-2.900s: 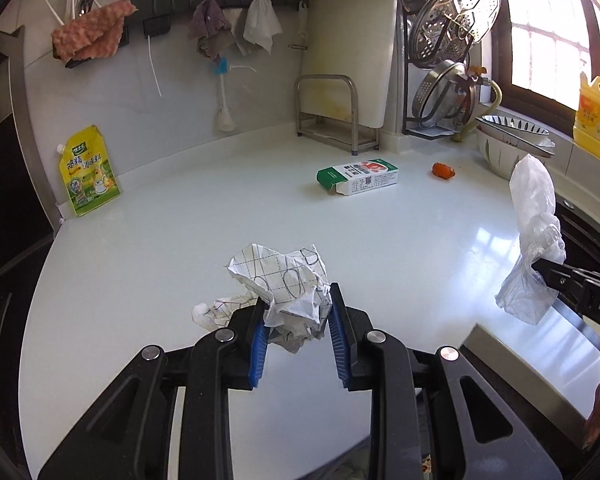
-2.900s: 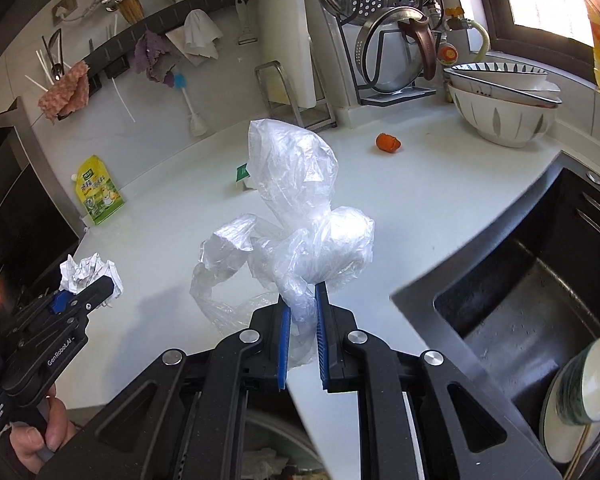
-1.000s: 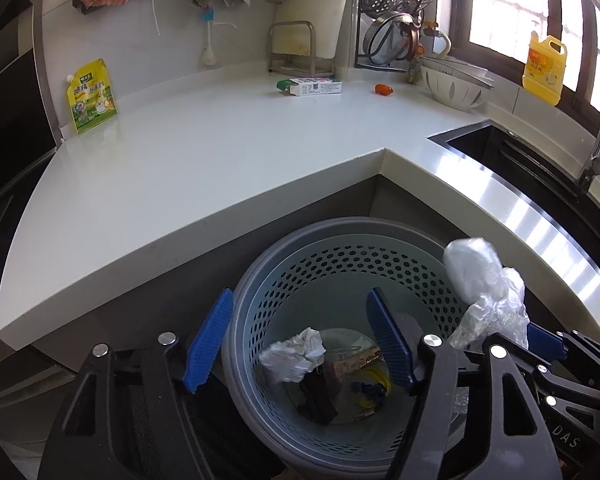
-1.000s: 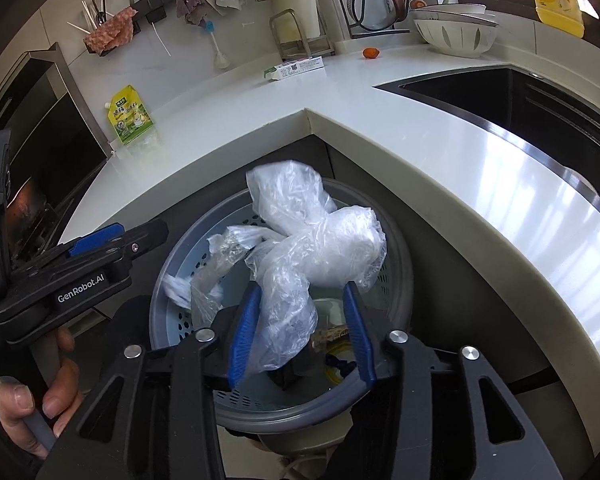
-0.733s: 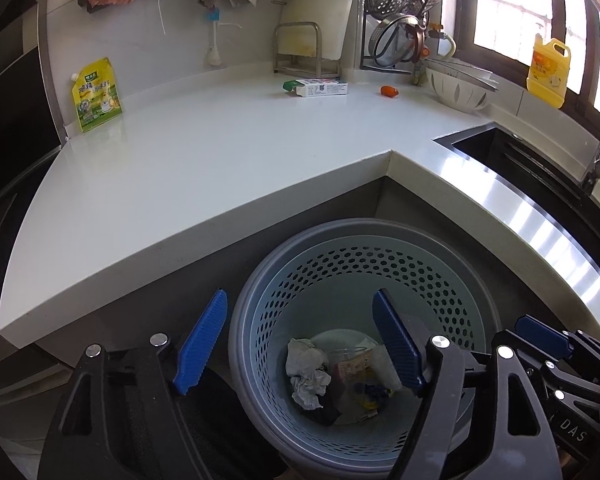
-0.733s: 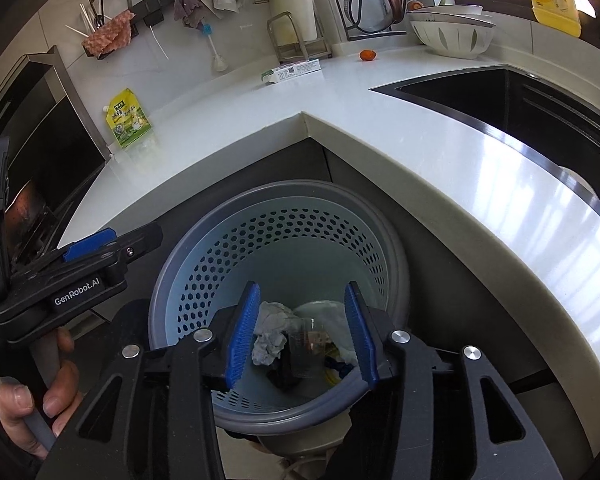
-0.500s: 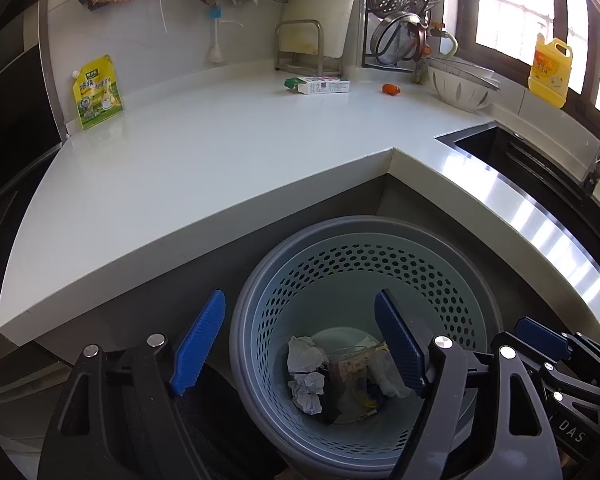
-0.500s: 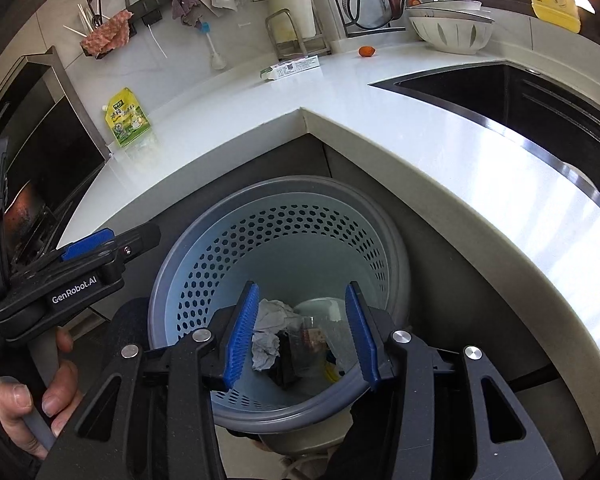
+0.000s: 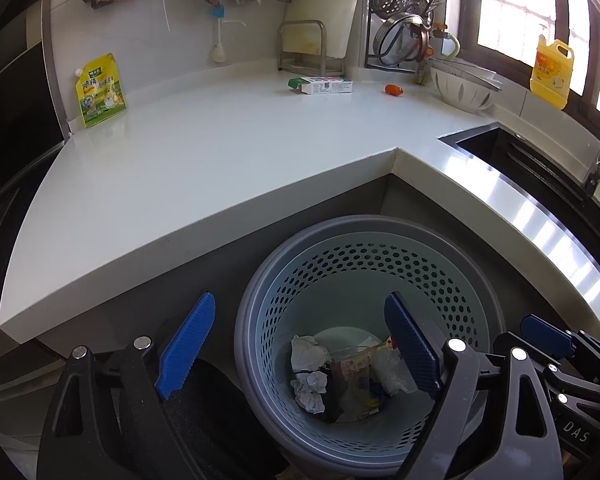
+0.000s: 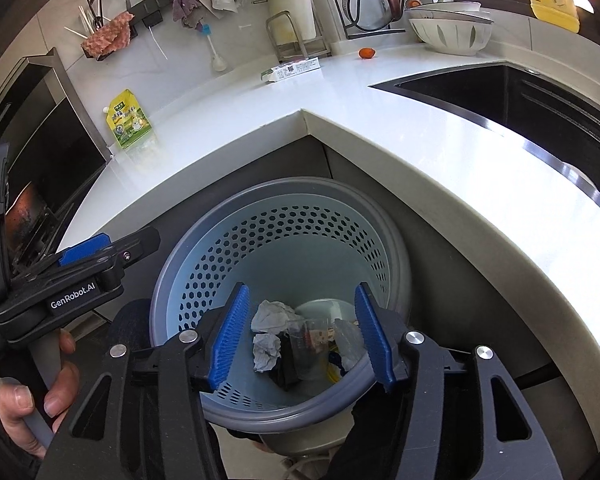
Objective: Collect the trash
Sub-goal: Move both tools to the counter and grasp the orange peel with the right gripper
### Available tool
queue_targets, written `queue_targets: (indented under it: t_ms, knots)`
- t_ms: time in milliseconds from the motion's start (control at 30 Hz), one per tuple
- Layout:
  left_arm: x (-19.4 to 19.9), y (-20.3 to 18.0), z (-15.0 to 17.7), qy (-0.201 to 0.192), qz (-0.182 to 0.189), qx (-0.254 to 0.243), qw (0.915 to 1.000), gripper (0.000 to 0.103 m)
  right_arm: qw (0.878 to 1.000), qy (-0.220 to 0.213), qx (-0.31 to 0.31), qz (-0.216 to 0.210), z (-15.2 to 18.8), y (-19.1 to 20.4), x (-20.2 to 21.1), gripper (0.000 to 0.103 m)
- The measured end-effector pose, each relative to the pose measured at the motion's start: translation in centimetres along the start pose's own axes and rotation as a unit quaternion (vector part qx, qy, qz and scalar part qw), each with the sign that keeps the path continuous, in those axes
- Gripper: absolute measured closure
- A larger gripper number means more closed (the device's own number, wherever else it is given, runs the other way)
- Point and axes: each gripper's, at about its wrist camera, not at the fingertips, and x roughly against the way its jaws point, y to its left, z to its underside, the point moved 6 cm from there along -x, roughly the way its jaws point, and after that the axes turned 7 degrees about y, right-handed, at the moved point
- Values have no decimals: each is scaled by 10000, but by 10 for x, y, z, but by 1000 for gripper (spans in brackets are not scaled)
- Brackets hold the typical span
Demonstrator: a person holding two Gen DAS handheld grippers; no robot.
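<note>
Two grippers hang over the round grey plastic bin with holes in its wall [image 9: 440, 280], and both are opening with nothing between their blue pads: the left gripper [image 9: 296, 344] is very wide and the right gripper [image 10: 300, 336] is partly wide. The crumpled white paper ball [image 10: 270, 316] and the clear plastic bag [image 9: 392, 372] lie at the bottom of the bin, lumpy, pointing no clear way. The long white and green carton [image 9: 320, 85] lies flat far back on the white counter [image 9: 220, 152], its long side running left to right, with a small orange thing [image 9: 394, 90] near it.
</note>
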Motion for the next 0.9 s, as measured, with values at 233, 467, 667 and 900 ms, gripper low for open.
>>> queue_targets:
  t_ms: [233,467,667,900]
  knots:
    - [5,6,-20,-108,10,53,9999,9,9999,-37,25,-133,-19,1,4,37]
    - [3,10,-79,-393,31,-15,9992,6,9993,-283,137,-192,-77,-7,14,31]
    - [-16,9,-149,-584,89,-82,9982,6,9986,-495,205,-29,-150,-29,13,30]
    - [-63,8,-229,-528,268,5,9982,6,9974,-584,306,288,-240,-61,-13,29]
